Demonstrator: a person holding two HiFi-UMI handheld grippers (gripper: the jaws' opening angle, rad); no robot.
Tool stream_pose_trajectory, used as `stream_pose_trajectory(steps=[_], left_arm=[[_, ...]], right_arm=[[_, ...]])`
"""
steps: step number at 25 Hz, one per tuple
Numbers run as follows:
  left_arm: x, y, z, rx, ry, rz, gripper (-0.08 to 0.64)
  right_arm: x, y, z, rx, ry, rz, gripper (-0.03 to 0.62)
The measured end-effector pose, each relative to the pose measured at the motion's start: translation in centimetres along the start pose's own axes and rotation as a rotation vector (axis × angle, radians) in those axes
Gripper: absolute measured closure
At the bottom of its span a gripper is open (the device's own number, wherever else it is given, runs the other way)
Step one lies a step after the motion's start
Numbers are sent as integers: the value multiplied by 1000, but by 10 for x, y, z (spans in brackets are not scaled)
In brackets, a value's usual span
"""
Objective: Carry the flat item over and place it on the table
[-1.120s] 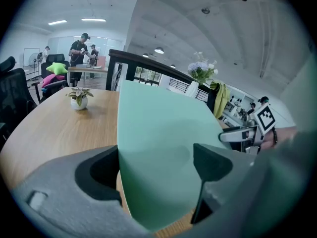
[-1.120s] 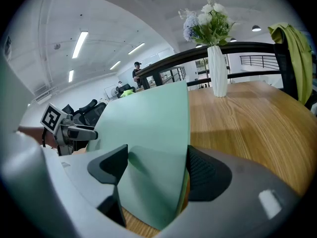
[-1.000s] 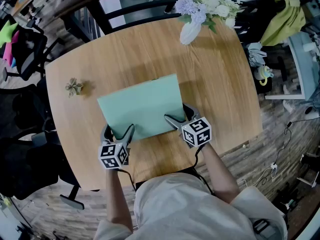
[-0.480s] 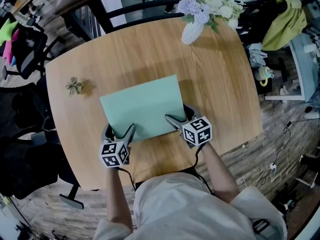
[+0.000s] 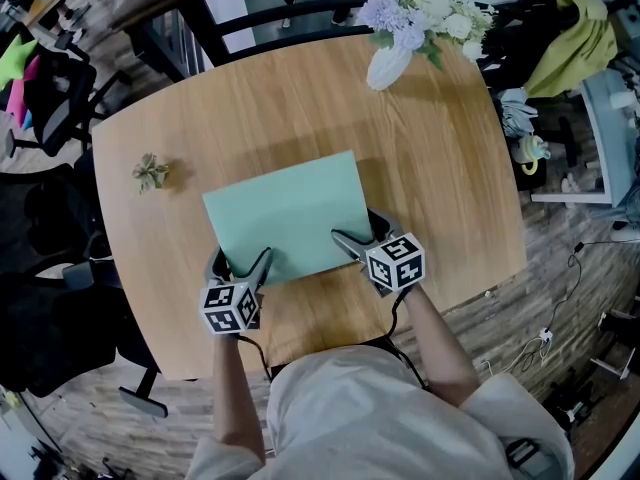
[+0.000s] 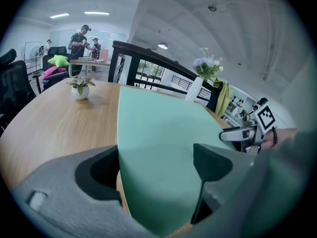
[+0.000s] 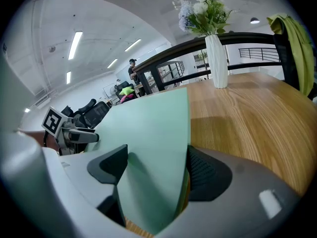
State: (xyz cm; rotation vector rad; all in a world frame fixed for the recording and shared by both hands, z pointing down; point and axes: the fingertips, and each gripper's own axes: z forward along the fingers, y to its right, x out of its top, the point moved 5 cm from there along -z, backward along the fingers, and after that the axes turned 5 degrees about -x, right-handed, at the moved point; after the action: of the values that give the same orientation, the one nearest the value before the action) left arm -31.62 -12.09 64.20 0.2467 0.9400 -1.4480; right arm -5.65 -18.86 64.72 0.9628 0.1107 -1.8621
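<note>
A flat pale-green sheet [image 5: 285, 213] is held just above the wooden table [image 5: 440, 168], near its front middle. My left gripper [image 5: 240, 265] is shut on the sheet's near left corner, and my right gripper [image 5: 358, 240] is shut on its near right corner. In the left gripper view the green sheet [image 6: 158, 148] runs between the two grey jaws. The right gripper view shows the sheet [image 7: 148, 148] pinched the same way, tilted above the wood.
A white vase of flowers [image 5: 392, 58] stands at the table's far edge. A small potted plant [image 5: 150, 172] sits at the table's left. Dark office chairs [image 5: 45, 108] stand to the left, and a railing [image 5: 250, 8] runs behind the table.
The sheet and both grippers have shifted very slightly to the right. Both holds are unchanged.
</note>
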Motion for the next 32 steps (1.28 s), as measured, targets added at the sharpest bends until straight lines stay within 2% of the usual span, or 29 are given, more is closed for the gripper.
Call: stream_pose_trajectory(steps=[32], left_arm=[[-8,-10,12,-2,-30,-80,84]], right_arm=[[-2,6,14,2,-30,31,204]])
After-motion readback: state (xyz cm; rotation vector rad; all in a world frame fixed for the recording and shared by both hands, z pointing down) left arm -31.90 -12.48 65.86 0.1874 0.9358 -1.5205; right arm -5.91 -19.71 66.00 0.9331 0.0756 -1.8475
